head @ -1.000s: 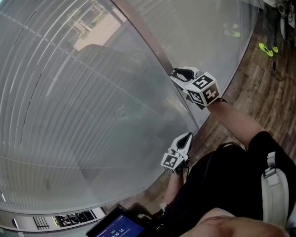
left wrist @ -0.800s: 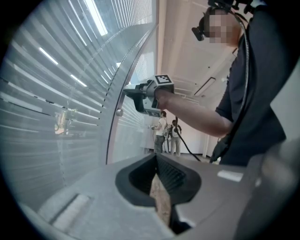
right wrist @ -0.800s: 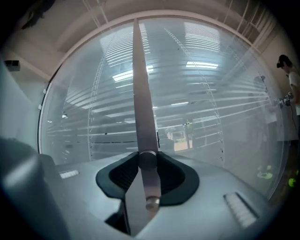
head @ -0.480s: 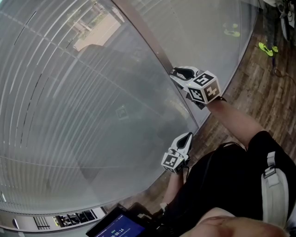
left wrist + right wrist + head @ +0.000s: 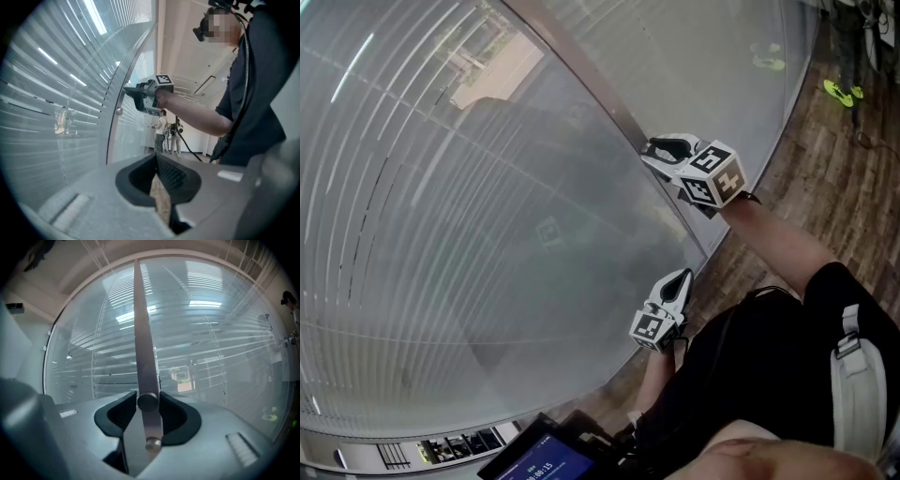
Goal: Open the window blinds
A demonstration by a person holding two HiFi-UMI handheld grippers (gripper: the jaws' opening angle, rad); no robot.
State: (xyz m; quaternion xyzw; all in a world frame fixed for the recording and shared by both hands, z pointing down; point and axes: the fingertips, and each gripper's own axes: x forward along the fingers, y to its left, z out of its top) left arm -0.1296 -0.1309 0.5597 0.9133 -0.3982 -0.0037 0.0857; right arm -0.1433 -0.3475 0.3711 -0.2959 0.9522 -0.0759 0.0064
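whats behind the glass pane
Horizontal blind slats sit behind the glass pane, mostly closed. Gaps near the top show a tan patch outdoors; the slats cover everything else.

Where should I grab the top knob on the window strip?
Take the upper knob by its round rim, one jaw on each side. Come straight at it from the room side, held level. It sticks out of the upright metal strip toward you, and the glass lies flat on both sides, so there is probably no other way in.
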